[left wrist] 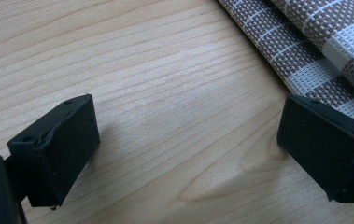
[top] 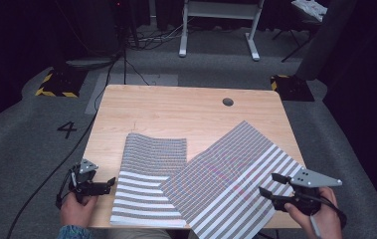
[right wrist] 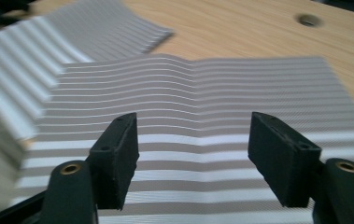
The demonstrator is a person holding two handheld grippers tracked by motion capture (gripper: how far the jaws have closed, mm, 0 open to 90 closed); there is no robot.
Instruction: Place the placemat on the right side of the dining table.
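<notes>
My right gripper has its jaws spread wide with nothing between them; in the right gripper view they stand over the near edge of the upper brown-and-white striped woven placemat, so the mat runs straight ahead of the jaws and also beneath them. Seen from the high view, this upper placemat lies skewed on the light wooden table, its long axis running diagonally away from my right jaws toward the far middle of the table, and its near right edge sits just beside the jaw tips. My left gripper is likewise spread and empty. In the left gripper view its jaws frame bare wood, and the edge of the lower brown-and-white striped woven placemat passes ahead of and past the right-hand jaw, close to it but apart from it as far as I can tell. In the high view this lower placemat lies square to the table edge, long axis pointing away from me, its left edge just beside the left jaw tips. The upper mat overlaps the lower one's right side, so the overlap lies between my two grippers. Judgement: the right gripper is better placed, already over its mat's edge; a short advance and closing would pinch it. The left needs a small sideways shift toward its mat first. Farther off, beyond both mats, a round grommet hole sits in the table's far right part.
</notes>
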